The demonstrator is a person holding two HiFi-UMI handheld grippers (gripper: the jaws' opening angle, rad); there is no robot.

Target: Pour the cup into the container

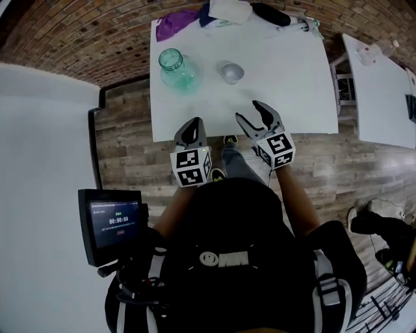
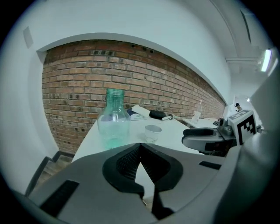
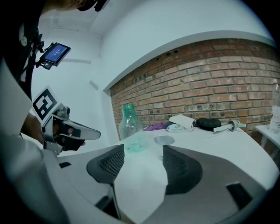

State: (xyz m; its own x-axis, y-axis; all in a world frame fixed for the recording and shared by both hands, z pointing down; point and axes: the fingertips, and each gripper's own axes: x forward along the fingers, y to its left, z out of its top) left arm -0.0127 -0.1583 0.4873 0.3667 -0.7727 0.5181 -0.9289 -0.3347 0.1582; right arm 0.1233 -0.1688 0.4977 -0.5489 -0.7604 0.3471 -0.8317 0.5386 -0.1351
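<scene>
A green-tinted glass bottle [image 1: 174,70] with an open neck stands at the back left of the white table [image 1: 292,84]. A small clear cup [image 1: 231,71] stands upright to its right, apart from it. Both grippers hover at the table's near edge, well short of the two. My left gripper [image 1: 193,125] has its jaws together, with nothing in them. My right gripper [image 1: 255,112] is open and empty. In the left gripper view, the bottle [image 2: 113,118] and cup [image 2: 152,132] stand beyond the shut tips [image 2: 140,146]. In the right gripper view, the cup [image 3: 164,140] sits ahead of the open gap [image 3: 143,151], the bottle [image 3: 129,124] to its left.
At the table's far edge lie a purple cloth [image 1: 175,23], a white bundle [image 1: 229,10] and a black object [image 1: 270,13]. A second white table [image 1: 380,84] stands to the right. A small screen [image 1: 110,224] sits at my left. Brick wall behind.
</scene>
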